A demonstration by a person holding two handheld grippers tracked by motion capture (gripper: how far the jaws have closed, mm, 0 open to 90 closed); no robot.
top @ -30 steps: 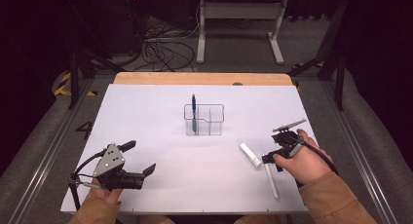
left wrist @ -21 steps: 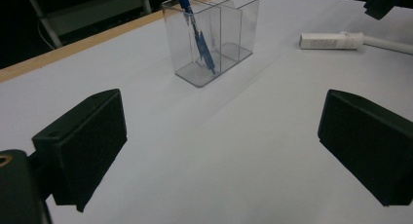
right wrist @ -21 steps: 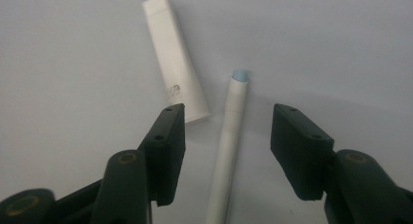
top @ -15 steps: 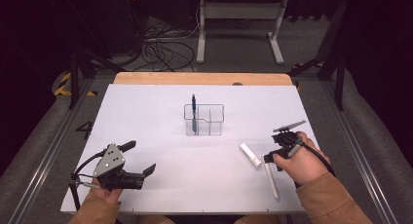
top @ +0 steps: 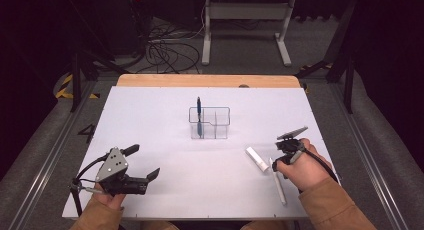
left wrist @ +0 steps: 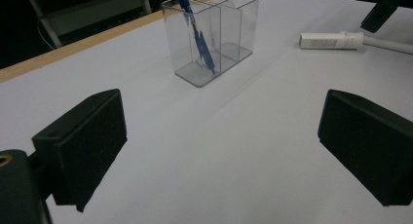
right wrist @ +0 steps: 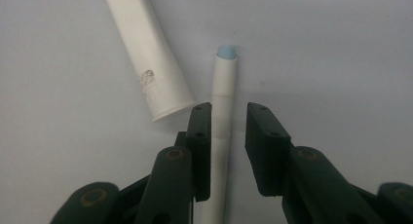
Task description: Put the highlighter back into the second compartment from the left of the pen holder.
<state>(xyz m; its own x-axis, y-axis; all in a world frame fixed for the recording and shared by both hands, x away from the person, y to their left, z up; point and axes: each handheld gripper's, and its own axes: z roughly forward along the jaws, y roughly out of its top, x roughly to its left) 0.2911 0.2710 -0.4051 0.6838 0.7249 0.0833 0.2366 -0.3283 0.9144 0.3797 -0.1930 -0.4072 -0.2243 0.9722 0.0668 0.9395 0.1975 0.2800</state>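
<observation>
A white pen point(right wrist: 225, 73) with a pale blue tip lies on the white table at the right, and its loose white cap point(right wrist: 146, 48) lies just left of it. My right gripper point(right wrist: 228, 109) points down over the pen with one jaw on each side. The jaws have just been closing. The left pad touches the barrel and a thin gap remains at the right pad. In the high view the right gripper point(top: 278, 160) is over the white pen point(top: 278, 182), beside the cap point(top: 256, 159). My left gripper point(top: 142, 162) rests open and empty at the front left.
A clear two-part holder point(top: 210, 122) stands mid-table with a blue pen point(top: 199, 115) upright in its left compartment. The left gripper view shows the holder point(left wrist: 229, 34) ahead and the cap point(left wrist: 331, 40) farther right. A wooden strip point(top: 205, 80) edges the table's far side.
The right hand has edged slightly left over the white pen. The left gripper has not moved.
</observation>
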